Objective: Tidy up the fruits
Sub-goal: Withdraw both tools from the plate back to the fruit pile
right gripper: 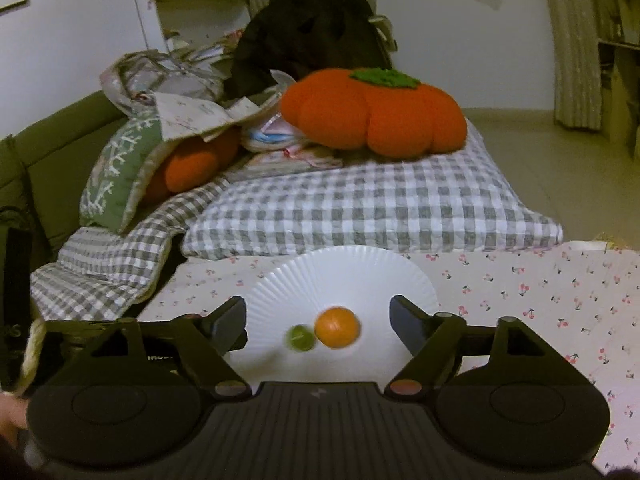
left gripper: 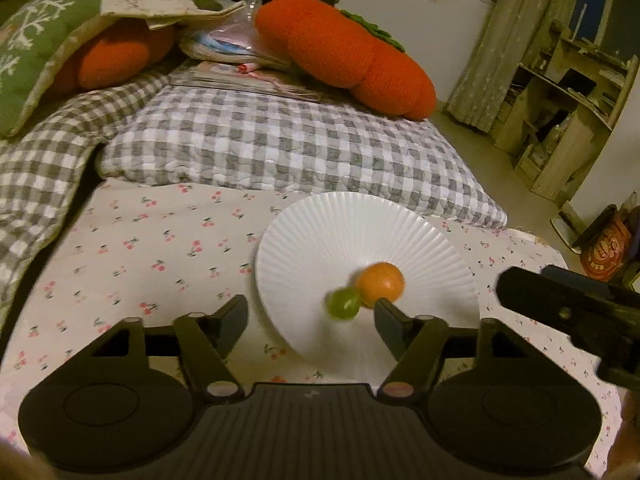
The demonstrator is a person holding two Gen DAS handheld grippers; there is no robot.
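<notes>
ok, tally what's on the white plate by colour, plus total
Orange fruit: 1
Green fruit: 1
Total on the white plate: 2

They sit side by side near the plate's front edge, green one to the left. Both are blurred, so I cannot tell whether they touch.

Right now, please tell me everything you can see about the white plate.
The white plate is round, with fine ribs running from its middle out to the rim like a fan; it looks like glazed ceramic, though that is uncertain. It lies flat on the cherry-print cloth, just in front of the grey checked cushion. On it lie an orange tangerine and a smaller green fruit, side by side, seemingly touching. No gripper touches the plate.
</notes>
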